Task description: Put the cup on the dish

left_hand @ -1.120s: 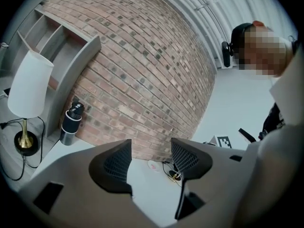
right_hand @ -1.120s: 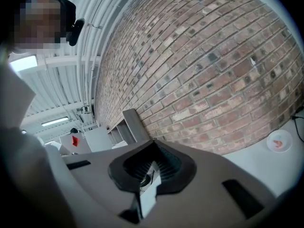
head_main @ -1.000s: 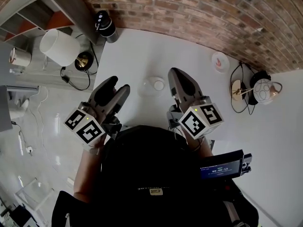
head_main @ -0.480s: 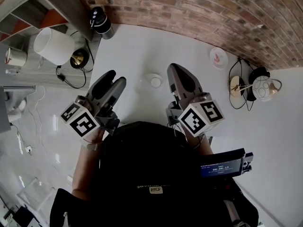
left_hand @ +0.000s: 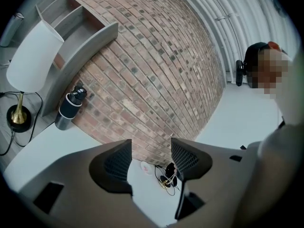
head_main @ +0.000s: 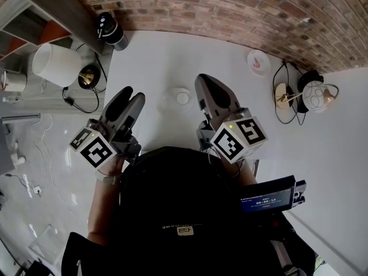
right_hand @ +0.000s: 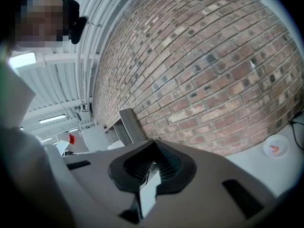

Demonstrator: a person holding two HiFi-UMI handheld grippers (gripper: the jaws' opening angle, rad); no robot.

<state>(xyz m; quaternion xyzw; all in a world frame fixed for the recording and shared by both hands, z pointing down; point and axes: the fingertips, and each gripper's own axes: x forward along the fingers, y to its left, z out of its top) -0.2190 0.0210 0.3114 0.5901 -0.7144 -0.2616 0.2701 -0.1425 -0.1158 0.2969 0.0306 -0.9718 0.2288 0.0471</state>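
A small white cup (head_main: 181, 96) stands on the white table (head_main: 161, 56), seen from above, between my two grippers. The dish (head_main: 258, 62), white with a pink mark, lies at the far right near the brick wall; it also shows as the dish (right_hand: 276, 146) and the dish (left_hand: 142, 166). My left gripper (head_main: 133, 95) hovers left of the cup, its jaws open with nothing between them (left_hand: 151, 158). Just right of the cup, my right gripper (head_main: 202, 80) is held shut and empty (right_hand: 152, 164). Neither gripper touches the cup.
A black flask (head_main: 107, 29) stands at the table's far left corner. A white-shaded lamp (head_main: 49, 64) sits on a lower surface to the left. Cables and a globe lamp (head_main: 313, 96) lie right of the dish. The brick wall (head_main: 230, 10) borders the far side.
The whole scene has drifted up and left in the head view. Both grippers keep their pose beside the cup, and the jaws are unchanged.
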